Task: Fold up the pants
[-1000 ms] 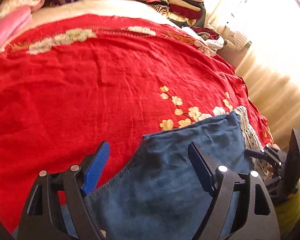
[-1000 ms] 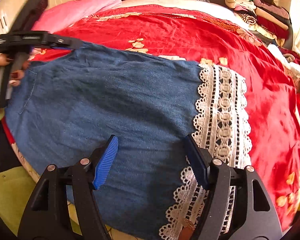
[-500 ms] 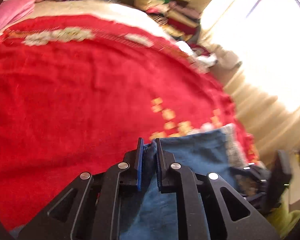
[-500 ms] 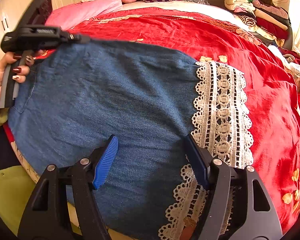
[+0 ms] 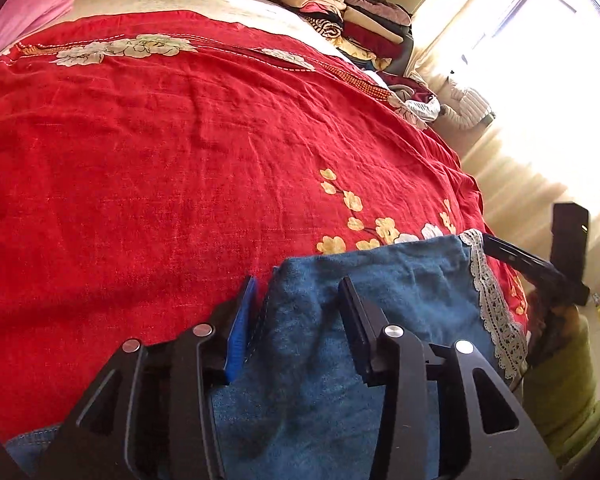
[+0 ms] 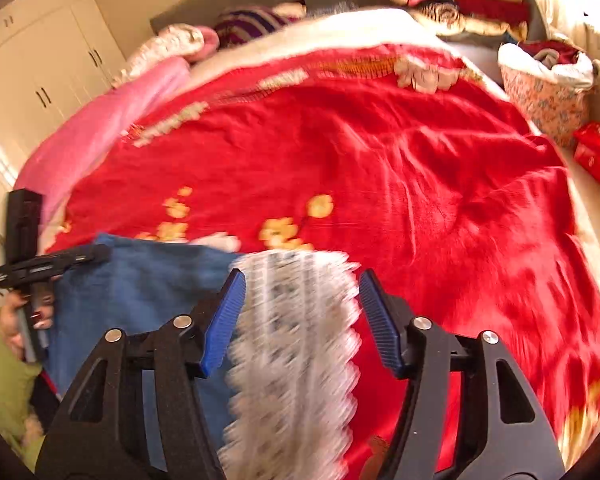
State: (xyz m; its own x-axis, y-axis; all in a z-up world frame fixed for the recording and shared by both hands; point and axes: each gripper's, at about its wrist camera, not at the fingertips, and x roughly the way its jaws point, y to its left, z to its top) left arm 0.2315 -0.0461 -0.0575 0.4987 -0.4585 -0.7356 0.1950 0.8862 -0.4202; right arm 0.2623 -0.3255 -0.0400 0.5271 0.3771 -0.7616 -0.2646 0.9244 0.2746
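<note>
Blue denim pants with a white lace hem lie folded at the near edge of a red flowered bedspread. My left gripper hovers over the pants' far left corner. Its jaws are opening, with the denim edge between them and the pads off the cloth. My right gripper is over the lace hem, which lies between its closing jaws; the pads do not press on it. This view is motion-blurred. Each gripper also shows from the other side: the left gripper in a hand, the right gripper by the lace.
A stack of folded clothes stands at the bed's far right corner. Pink bedding and pillows lie at the head. A flowered basket and a red box sit right of the bed. Wardrobe doors stand left.
The left gripper shut on the pants' corner, then opened again. The right gripper swung right from the denim to the lace hem and its jaws narrowed.
</note>
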